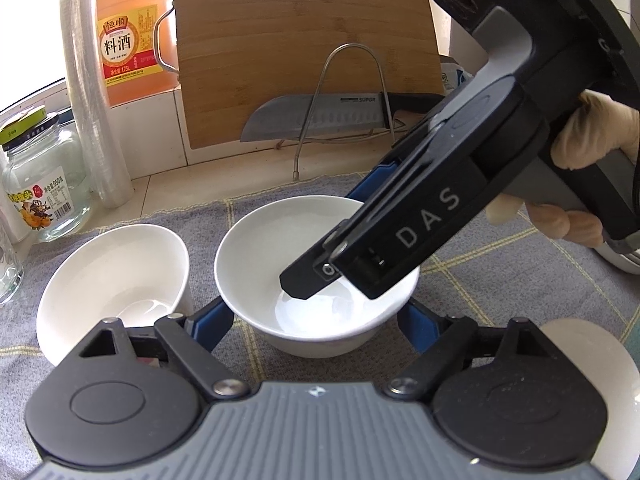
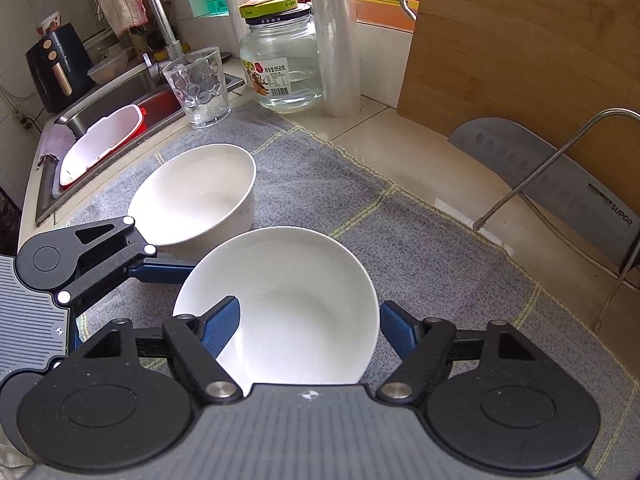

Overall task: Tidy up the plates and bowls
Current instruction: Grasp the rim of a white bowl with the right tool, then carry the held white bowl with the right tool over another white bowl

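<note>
Bowl [image 2: 300, 300], white and round, stands on the grey checked cloth [image 2: 420, 240], directly ahead of the right gripper [image 2: 310, 306]. Beyond the gripper and to its right the cloth is bare up to its edge, where the pale counter begins. A knife [image 2: 540, 160] in a wire rack [image 2: 532, 176] and an upright cutting board [image 2: 520, 40] bound that side. A second bowl [image 2: 196, 196] stands ahead and to the left, just beside the first. Past it are a drinking glass [image 2: 200, 88], a glass jar [image 2: 280, 68] and the sink [image 2: 120, 108].

The bowl's mouth faces up. Being circular, it has no long axis.

The right gripper is clamped on the bowl: one finger [image 2: 222, 324] reaches inside, and the other lies against the outer wall at the rim. In the left wrist view the left gripper [image 1: 316, 310] has its jaws apart, flanking the bowl's lower wall. Whether those pads touch the wall cannot be told. A gloved hand [image 1: 592, 136] grips the right gripper's handle.
</note>
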Demonstrator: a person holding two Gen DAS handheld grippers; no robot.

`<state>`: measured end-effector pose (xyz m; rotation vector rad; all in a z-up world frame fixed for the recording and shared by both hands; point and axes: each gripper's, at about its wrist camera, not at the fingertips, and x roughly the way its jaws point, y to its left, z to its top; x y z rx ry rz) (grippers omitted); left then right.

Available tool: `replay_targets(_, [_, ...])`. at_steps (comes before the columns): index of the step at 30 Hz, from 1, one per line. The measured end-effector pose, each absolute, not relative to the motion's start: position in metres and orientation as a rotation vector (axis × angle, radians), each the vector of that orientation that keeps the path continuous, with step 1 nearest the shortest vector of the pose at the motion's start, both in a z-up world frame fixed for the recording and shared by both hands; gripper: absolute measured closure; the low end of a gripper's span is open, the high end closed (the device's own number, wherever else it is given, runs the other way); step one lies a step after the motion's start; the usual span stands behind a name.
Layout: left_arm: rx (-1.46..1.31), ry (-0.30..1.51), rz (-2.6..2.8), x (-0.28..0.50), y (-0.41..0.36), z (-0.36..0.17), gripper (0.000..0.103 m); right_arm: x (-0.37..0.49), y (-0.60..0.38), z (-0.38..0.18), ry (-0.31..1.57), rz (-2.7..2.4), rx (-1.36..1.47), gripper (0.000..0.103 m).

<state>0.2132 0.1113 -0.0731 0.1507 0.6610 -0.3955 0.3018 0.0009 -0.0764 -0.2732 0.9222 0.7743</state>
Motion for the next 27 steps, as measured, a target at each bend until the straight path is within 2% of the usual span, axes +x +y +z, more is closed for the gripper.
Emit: replay_targets(27, [0.197,0.652,-0.44,0.191,0.108,-0.047,0.015,0.276,-0.01,-0.052,0.913,0.772,-0.208,0.022])
